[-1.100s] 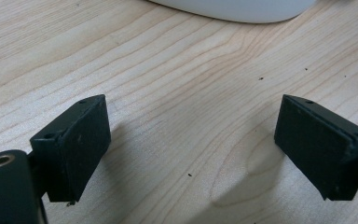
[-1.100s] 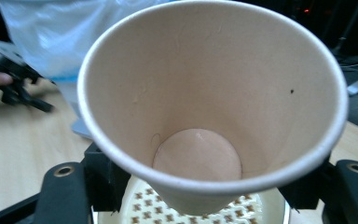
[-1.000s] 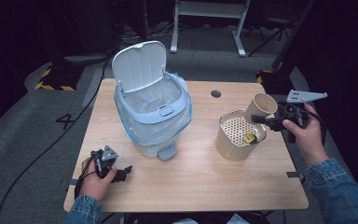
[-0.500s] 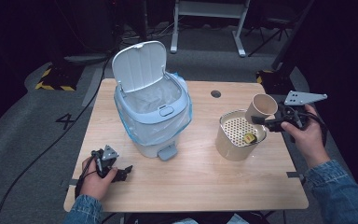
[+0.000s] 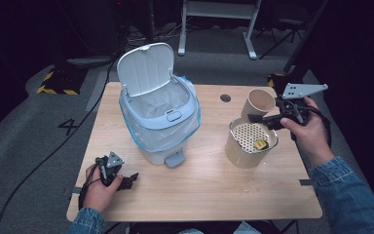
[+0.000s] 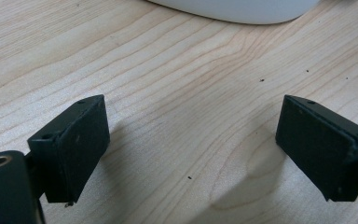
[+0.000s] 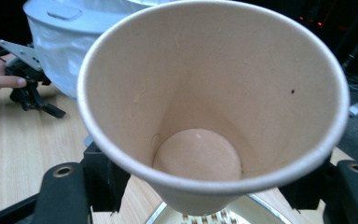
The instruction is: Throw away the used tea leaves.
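Observation:
A tan paper cup (image 5: 261,100) hangs tilted above the far rim of a beige canister (image 5: 238,155), and my right gripper (image 5: 256,117) is shut on its lower part. In the right gripper view the empty cup (image 7: 223,79) faces me mouth first, with a black jaw at each side of its base. The canister has a perforated insert with a small yellow item (image 5: 260,144) lying on it. A light blue pedal bin (image 5: 161,127) with a clear liner stands mid-table, lid up. My left gripper (image 5: 124,181) rests on the table (image 5: 204,195) near the front left, open with only bare wood (image 6: 186,116) between its jaws.
A round hole (image 5: 225,98) sits in the tabletop behind the canister. The bin's foot pedal (image 5: 175,159) sticks out toward the front. Cables and a metal stand (image 5: 219,19) are on the dark floor beyond the far edge.
My right gripper has carried the cup a little to the left and upward, toward the bin. The left hand has stayed where it was.

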Demonstrator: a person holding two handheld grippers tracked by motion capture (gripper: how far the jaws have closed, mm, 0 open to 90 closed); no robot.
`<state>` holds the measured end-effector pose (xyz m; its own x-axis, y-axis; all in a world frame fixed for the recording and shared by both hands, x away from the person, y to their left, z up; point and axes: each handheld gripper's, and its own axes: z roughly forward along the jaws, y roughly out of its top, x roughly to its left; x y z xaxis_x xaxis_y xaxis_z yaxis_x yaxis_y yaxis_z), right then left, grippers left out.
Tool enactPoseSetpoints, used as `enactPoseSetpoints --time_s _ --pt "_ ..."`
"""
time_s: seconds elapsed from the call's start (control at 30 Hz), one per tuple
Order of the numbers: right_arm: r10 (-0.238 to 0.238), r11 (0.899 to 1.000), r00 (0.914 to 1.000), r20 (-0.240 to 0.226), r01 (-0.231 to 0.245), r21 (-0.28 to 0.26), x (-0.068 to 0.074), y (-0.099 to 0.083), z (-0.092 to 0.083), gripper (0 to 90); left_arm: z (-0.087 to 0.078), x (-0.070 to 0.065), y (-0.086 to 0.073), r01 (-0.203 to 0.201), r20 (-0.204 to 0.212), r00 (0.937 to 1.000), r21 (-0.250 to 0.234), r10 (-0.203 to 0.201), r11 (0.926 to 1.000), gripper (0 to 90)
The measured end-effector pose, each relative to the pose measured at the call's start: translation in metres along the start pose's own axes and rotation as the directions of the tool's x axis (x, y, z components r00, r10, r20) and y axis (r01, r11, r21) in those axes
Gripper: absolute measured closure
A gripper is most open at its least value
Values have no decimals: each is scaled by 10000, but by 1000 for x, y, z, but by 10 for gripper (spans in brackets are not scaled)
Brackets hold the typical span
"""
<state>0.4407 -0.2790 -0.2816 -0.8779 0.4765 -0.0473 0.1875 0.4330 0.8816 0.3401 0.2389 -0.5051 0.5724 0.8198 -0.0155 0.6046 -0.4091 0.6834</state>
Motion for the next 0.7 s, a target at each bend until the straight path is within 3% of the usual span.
enactPoseSetpoints --time_s 0.4,0.7 --pt "-524 9986 9970 -562 517 -138 9 49 34 299 -1 -2 -1 37 -79 10000 5 -37 10000 101" --pt "-960 9950 9895 -1076 925 -369 17 87 62 298 -1 -2 -1 36 -83 10000 5 -36 10000 102"
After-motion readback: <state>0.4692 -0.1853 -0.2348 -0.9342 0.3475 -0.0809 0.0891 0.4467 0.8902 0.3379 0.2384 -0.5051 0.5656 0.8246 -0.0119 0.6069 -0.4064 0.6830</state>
